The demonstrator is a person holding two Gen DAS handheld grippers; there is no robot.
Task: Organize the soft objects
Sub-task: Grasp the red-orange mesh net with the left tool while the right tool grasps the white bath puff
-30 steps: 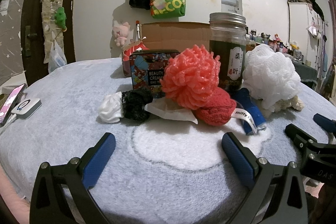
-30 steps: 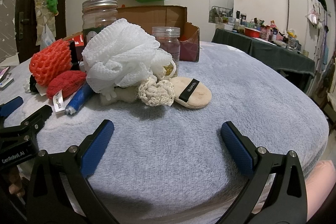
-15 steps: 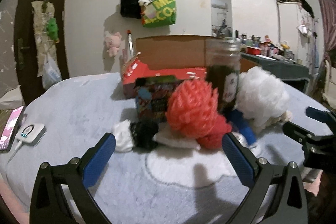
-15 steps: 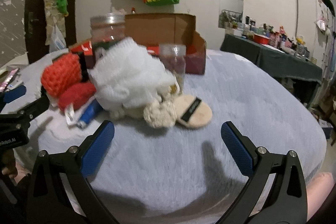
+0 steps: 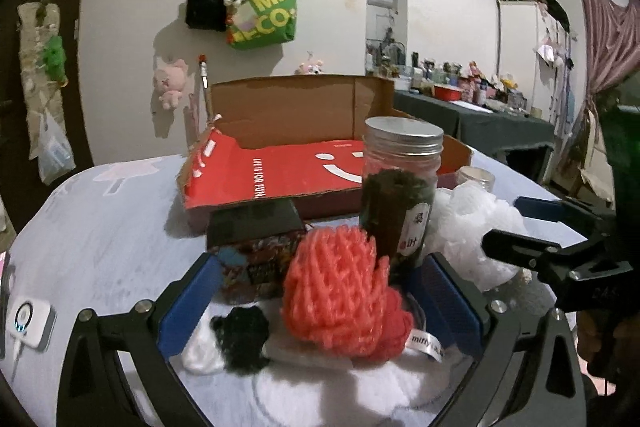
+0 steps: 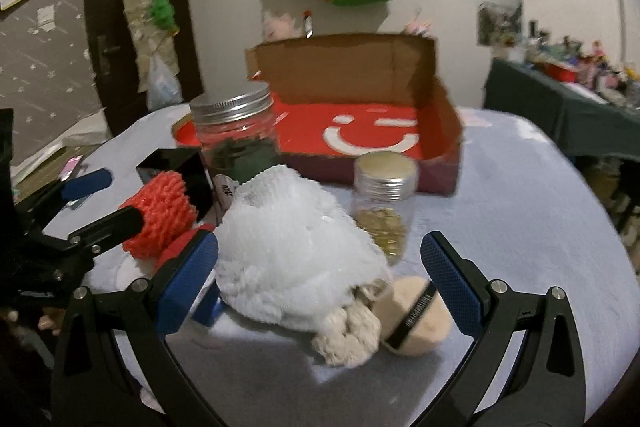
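Observation:
My left gripper (image 5: 318,301) is open, its blue pads standing either side of a coral mesh pouf (image 5: 336,283) that rests on a red knit piece (image 5: 386,333). A black scrunchie (image 5: 240,337) and a white scrunchie (image 5: 200,353) lie just left of the pouf. My right gripper (image 6: 318,283) is open too, around a white mesh pouf (image 6: 288,255). In front of that pouf lie a cream crochet piece (image 6: 348,337) and a beige powder puff (image 6: 418,319). Behind everything stands an open cardboard box (image 6: 372,135) with a red inside.
A tall jar of dark leaves (image 5: 400,195), a small jar (image 6: 384,203) and a printed tin (image 5: 256,259) stand among the soft things on the grey blanket (image 6: 520,227). A white device (image 5: 28,319) lies at the left edge. A cluttered dark table (image 6: 560,115) is far right.
Both grippers have moved forward and higher; the coral pouf now sits between the left fingers and the white pouf between the right fingers. Both remain open.

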